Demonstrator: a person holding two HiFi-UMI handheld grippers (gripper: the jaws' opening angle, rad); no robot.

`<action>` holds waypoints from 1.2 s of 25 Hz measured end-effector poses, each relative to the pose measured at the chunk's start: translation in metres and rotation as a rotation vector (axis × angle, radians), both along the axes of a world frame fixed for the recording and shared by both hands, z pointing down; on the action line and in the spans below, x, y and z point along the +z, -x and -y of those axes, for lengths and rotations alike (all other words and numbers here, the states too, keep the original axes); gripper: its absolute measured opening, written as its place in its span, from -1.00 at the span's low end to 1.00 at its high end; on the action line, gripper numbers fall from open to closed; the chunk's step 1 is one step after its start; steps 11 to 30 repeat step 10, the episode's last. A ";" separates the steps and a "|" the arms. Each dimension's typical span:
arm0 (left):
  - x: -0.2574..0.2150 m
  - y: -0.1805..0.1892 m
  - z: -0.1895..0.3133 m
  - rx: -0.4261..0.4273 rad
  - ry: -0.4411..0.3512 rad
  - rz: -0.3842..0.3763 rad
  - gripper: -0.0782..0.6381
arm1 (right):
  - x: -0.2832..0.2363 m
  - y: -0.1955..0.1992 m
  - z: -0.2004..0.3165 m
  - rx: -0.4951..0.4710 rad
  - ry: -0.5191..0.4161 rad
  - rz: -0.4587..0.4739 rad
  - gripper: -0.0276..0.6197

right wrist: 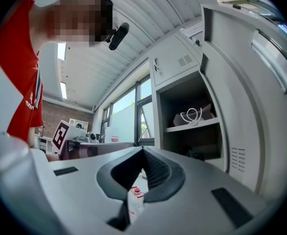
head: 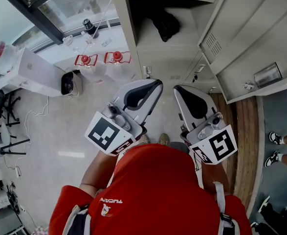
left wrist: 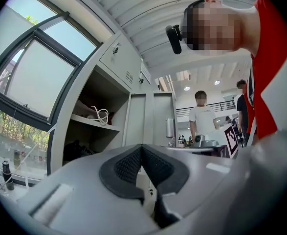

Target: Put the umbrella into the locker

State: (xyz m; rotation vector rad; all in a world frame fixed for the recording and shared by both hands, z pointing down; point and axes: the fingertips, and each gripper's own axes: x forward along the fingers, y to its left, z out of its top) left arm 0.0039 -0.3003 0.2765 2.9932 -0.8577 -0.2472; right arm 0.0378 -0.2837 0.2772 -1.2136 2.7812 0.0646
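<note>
The grey locker [head: 133,43] stands open in front of me. On the floor of its lower compartment lies a black bundle [head: 165,23] that looks like the umbrella; it shows dark under the shelf [left wrist: 77,148] in the left gripper view and again as a dark bundle [right wrist: 194,154] in the right gripper view. A white cord [right wrist: 192,115] rests on the shelf above. My left gripper [head: 158,84] and right gripper [head: 178,89] are held side by side short of the locker. Both are shut with nothing between the pads [left wrist: 128,164] [right wrist: 155,169].
The locker door [head: 251,48] hangs open to the right. Two red-capped bottles [head: 116,58] and a white box [head: 33,72] sit on the floor at the left by the window. Someone's shoes [head: 275,138] show at the right. A person [left wrist: 202,116] stands farther back.
</note>
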 end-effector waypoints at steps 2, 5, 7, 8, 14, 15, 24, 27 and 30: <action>0.000 0.001 -0.001 0.002 0.001 0.001 -0.77 | -0.001 0.001 -0.002 0.000 -0.001 0.000 -0.91; 0.001 0.001 -0.002 0.004 0.003 0.000 -0.77 | 0.000 0.002 -0.003 -0.003 -0.001 -0.003 -0.91; 0.001 0.002 -0.003 0.006 0.003 0.000 -0.77 | 0.000 0.004 -0.005 -0.006 0.002 -0.005 -0.91; 0.001 0.002 -0.004 0.007 0.003 0.000 -0.77 | 0.001 0.004 -0.006 -0.007 0.004 -0.006 -0.91; 0.000 0.003 -0.005 0.008 0.004 0.000 -0.77 | 0.002 0.005 -0.007 -0.009 0.009 -0.009 -0.91; 0.000 0.003 -0.005 0.008 0.004 0.000 -0.77 | 0.002 0.005 -0.007 -0.009 0.009 -0.009 -0.91; 0.000 0.003 -0.005 0.008 0.004 0.000 -0.77 | 0.002 0.005 -0.007 -0.009 0.009 -0.009 -0.91; 0.000 0.003 -0.005 0.008 0.004 0.000 -0.77 | 0.002 0.005 -0.007 -0.009 0.009 -0.009 -0.91; 0.000 0.003 -0.005 0.008 0.004 0.000 -0.77 | 0.002 0.005 -0.007 -0.009 0.009 -0.009 -0.91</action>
